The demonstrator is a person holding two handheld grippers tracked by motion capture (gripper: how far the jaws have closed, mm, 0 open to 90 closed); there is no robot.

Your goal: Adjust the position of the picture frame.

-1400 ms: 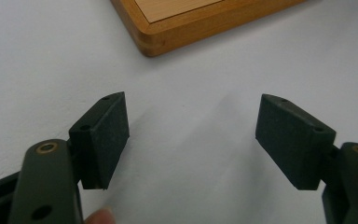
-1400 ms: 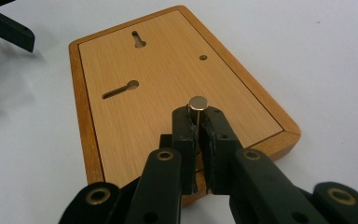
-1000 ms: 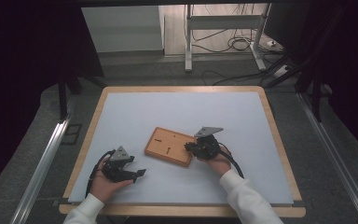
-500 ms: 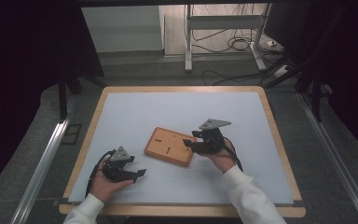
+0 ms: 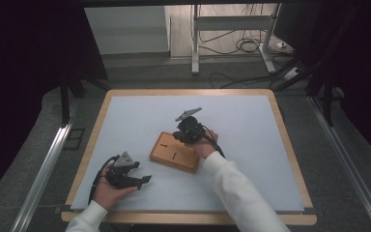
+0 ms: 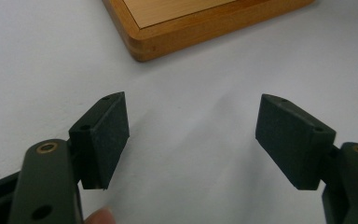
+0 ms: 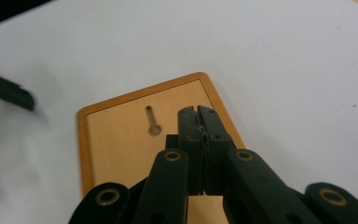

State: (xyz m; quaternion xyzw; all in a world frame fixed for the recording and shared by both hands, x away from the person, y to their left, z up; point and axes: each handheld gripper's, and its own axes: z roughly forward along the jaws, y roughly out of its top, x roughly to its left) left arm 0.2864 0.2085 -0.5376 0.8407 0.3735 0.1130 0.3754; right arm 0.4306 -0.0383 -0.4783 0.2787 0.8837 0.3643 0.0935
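A flat wooden board (image 5: pixel 166 150) with two keyhole slots lies on the white mat, slightly skewed. My right gripper (image 5: pixel 178 137) hovers over the board's far right part and points down at it. In the right gripper view the right gripper (image 7: pixel 199 112) has its pads pressed together above the board (image 7: pixel 121 135), near one slot (image 7: pixel 153 122). Its jaws have just been closing, and I see nothing between them. My left gripper (image 5: pixel 141 172) rests open near the front left, a short way from the board. In the left gripper view the left gripper (image 6: pixel 191 140) stands wide over bare mat, facing the board's corner (image 6: pixel 191 23).
The white mat (image 5: pixel 251 135) covers a table with a wooden rim (image 5: pixel 290 145). Beyond the far edge are a dark floor, metal stand legs (image 5: pixel 194 43) and loose cables (image 5: pixel 246 46). Aluminium rails run along both sides of the table.
My right gripper has moved left and away from the board's right end to a spot above its far part. The left hand has stayed in place.
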